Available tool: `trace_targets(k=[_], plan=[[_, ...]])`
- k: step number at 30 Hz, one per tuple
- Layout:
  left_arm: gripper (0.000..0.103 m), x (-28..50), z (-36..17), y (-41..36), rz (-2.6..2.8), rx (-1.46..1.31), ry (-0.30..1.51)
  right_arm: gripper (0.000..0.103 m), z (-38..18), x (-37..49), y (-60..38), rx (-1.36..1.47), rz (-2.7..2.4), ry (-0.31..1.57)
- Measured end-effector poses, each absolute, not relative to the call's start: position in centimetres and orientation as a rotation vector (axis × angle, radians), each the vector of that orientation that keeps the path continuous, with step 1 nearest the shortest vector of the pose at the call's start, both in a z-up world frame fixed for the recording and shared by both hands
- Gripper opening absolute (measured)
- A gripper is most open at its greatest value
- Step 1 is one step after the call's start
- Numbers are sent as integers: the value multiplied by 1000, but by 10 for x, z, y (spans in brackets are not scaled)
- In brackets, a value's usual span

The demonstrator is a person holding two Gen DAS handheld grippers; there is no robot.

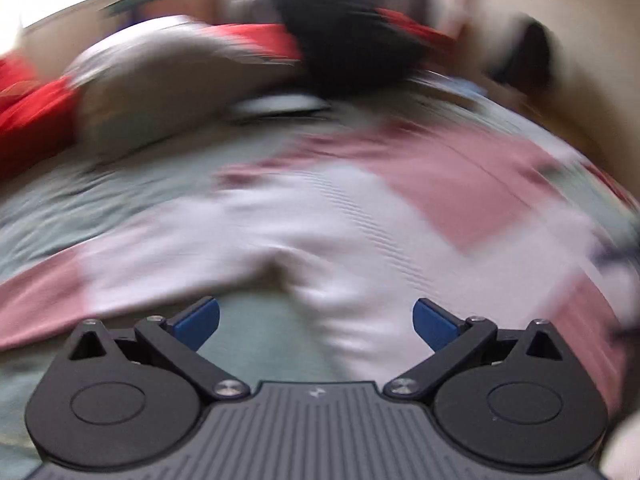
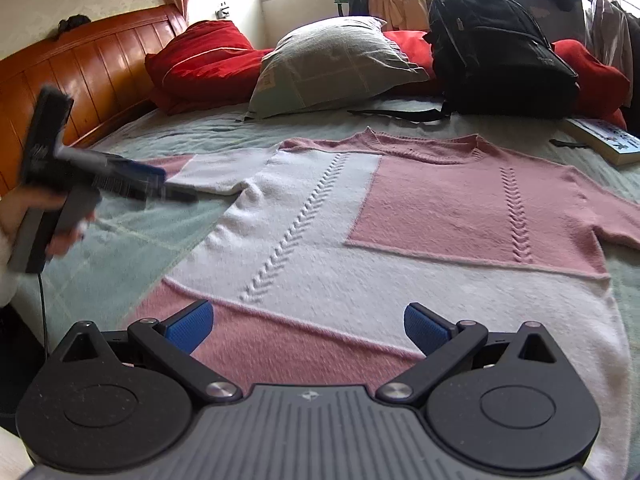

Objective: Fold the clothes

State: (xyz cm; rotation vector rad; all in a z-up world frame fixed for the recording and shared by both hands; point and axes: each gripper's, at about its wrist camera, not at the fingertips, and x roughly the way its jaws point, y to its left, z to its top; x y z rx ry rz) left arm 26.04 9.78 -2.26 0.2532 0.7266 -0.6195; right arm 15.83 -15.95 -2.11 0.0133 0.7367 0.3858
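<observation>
A pink and white knitted sweater (image 2: pixel 320 264) lies spread flat, front up, on the pale green bedspread (image 2: pixel 120 240). My right gripper (image 2: pixel 308 326) hovers open over its pink hem with nothing between the blue pads. In the right wrist view my left gripper (image 2: pixel 176 190), held by a hand (image 2: pixel 68 236), points at the sweater's left sleeve (image 2: pixel 216 174). The left wrist view is smeared by motion. It shows the left gripper (image 1: pixel 316 322) open above the sweater (image 1: pixel 320 216) near the armpit, holding nothing.
A grey pillow (image 2: pixel 336 60), red pillows (image 2: pixel 208 60) and a black backpack (image 2: pixel 500 52) line the far side of the bed. A book (image 2: pixel 608 140) lies at the right. A wooden headboard (image 2: pixel 80 64) stands on the left.
</observation>
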Motion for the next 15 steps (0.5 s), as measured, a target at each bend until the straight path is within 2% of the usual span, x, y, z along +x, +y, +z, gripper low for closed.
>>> trace_targets(k=[4,11,15], plan=[[102,212,-32,54,-700,367,678,103,-28,147,-177,-17,333,748],[102,161,-65,32,-654,468,642,103,-47,135,-226,50,220,781],[102,147,-73,46,-585,370,680,103,-63,132,-242,58,184,793]])
